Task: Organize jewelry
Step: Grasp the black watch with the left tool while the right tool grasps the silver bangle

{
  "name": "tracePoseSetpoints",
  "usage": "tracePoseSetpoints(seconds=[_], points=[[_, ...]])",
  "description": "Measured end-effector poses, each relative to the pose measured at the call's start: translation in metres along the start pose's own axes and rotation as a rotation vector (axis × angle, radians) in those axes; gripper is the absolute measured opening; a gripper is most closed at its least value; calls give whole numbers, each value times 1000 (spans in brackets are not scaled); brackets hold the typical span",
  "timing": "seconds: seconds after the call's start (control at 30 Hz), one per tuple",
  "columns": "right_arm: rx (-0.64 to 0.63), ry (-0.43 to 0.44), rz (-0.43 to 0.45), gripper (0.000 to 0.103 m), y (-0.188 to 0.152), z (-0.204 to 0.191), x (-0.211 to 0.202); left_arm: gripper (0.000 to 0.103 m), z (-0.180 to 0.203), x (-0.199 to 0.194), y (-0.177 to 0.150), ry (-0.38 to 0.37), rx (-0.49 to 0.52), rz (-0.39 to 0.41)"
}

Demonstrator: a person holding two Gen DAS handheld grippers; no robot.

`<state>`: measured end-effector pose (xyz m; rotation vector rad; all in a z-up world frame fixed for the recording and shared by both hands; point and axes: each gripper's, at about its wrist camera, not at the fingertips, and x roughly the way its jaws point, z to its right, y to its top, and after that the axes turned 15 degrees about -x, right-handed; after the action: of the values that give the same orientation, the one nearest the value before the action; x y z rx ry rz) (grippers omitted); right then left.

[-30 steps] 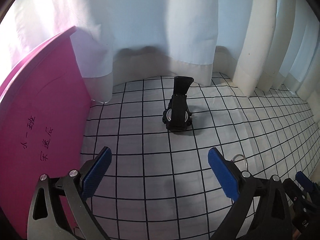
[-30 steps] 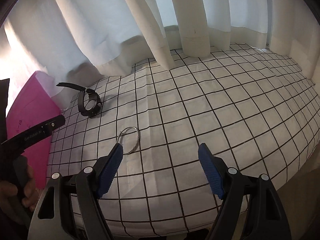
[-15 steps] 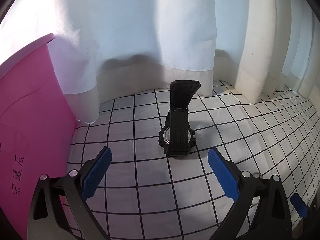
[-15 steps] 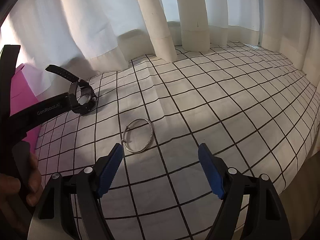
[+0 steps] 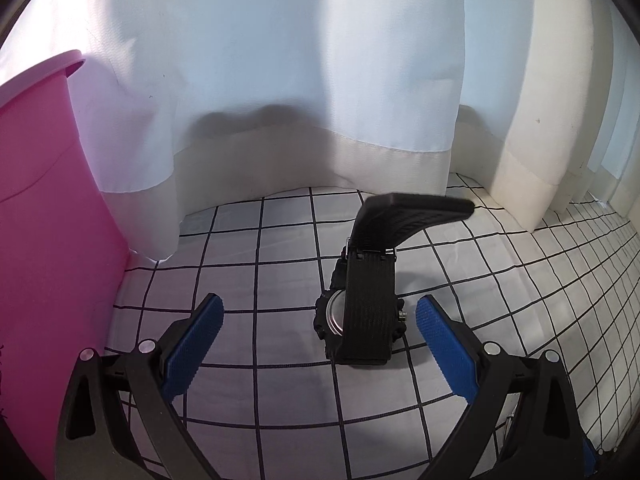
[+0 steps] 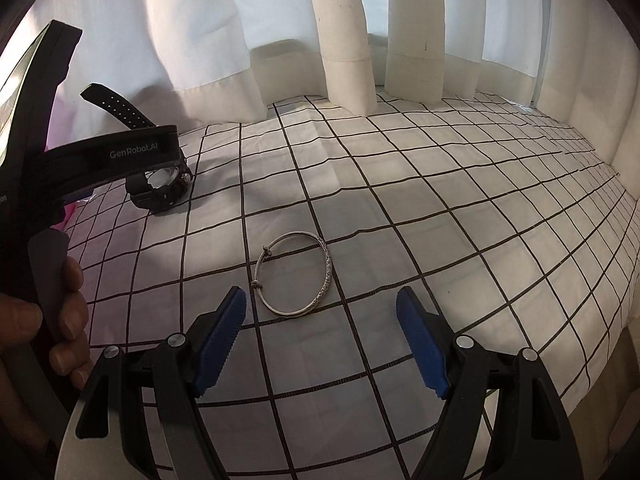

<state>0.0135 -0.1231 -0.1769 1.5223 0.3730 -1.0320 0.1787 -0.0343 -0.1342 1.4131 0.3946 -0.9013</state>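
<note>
Left gripper (image 5: 319, 322): jaws apart, nothing clamped. The black watch (image 5: 362, 316) stands just ahead, nearer the right blue pad (image 5: 444, 344) than the left one and not yet between them.

Right gripper (image 6: 321, 330): jaws apart, empty. The silver bangle (image 6: 295, 273) lies flat just beyond the tips, nearer the left pad.

Step, as I read it: approach, both claws lined up for a pick, one item each. No contact yet.

Next move, my call: left needs to go forward and a little right so the pads straddle the watch body, then close across the case or strap. Right needs to drop lower; the bangle is thin and flat on cloth, so one pad probably has to go inside the ring to pinch the rim.

Watch: chunky black case, metal back showing, ribbed strap, one strap end sticking up and over. It sits near the far edge of the checked tablecloth (image 6: 400, 184), close to the curtain (image 5: 280, 80), with the pink bin (image 5: 48, 220) at the cloth's left edge. Bangle: thin, textured band with a small knot closure, mid-cloth, well apart from the watch.

A hand (image 6: 60, 320) grips the left tool's handle.
</note>
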Motion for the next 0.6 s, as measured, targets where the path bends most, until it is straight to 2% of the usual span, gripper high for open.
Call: tracePoseSetpoints(seconds=[0.3,0.47,0.6], points=[[-68,-41,-7,74,10,-14,11,95,-2,13,4,3,10,-22],[-69,-28,0,74,11,-14,14,95,-4,18,2,5,12,-36],[-78,-24,1,74,11,-15,14,95,-4,23,1,-22,6,-57]])
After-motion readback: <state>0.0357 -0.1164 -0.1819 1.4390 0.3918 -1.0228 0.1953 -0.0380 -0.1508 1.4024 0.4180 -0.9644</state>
